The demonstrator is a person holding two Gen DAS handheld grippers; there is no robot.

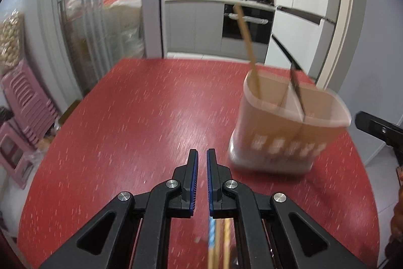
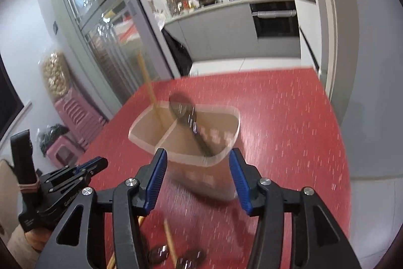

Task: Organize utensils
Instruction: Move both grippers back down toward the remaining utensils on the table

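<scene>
A beige two-compartment utensil holder (image 1: 277,127) (image 2: 201,178) stands on the red table (image 1: 126,117). A wooden chopstick (image 1: 245,39) (image 2: 147,82) leans in its left compartment, and a dark spoon (image 2: 185,115) in the right one. My left gripper (image 1: 201,153) is shut with nothing between its pads, left of the holder. My right gripper (image 2: 197,153) is open just in front of the holder, its pads touching nothing. Loose chopsticks (image 1: 214,241) (image 2: 168,236) and dark spoons (image 2: 160,252) lie on the table under the grippers. The left gripper (image 2: 94,164) also shows in the right wrist view.
Stacked pink stools (image 1: 25,102) (image 2: 75,117) stand on the floor left of the table. A glass sliding door (image 1: 100,24) and an open kitchen doorway lie beyond the table's far edge. The right gripper's black body (image 1: 377,129) shows at the right edge of the left wrist view.
</scene>
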